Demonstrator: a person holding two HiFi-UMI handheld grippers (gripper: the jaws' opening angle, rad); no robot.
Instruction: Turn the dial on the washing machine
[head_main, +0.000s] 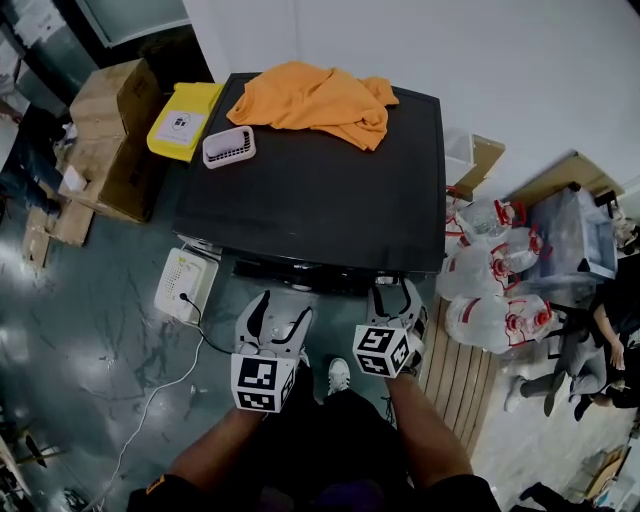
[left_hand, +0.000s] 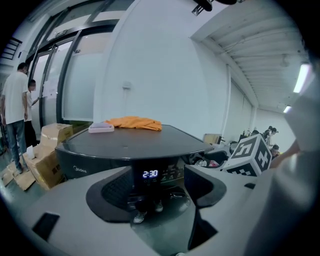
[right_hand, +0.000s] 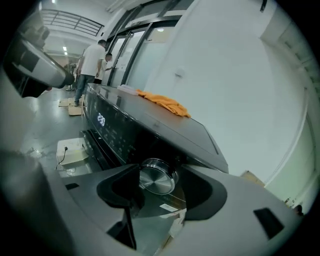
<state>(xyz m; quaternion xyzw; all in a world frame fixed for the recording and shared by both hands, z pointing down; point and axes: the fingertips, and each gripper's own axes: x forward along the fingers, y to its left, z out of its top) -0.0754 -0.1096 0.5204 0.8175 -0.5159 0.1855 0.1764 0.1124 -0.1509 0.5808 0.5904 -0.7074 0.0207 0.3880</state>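
The black washing machine (head_main: 310, 190) stands in front of me, and its display (left_hand: 150, 174) is lit. Its round metal dial (right_hand: 157, 179) sits on the front panel, seen in the right gripper view. My right gripper (right_hand: 159, 192) is at the panel with the dial between its jaws. The jaws stand wide and the pads do not visibly press on it. In the head view this gripper (head_main: 395, 292) touches the machine's front edge. My left gripper (head_main: 280, 312) hangs open and empty a little short of the panel, facing the display.
An orange cloth (head_main: 315, 100) and a white basket (head_main: 228, 146) lie on the machine's lid. A white box (head_main: 185, 283) with a cable sits on the floor at the left, near cardboard boxes (head_main: 115, 130). Water jugs (head_main: 490, 290) and a wooden pallet (head_main: 460, 380) stand at the right. People (left_hand: 15, 115) stand far left.
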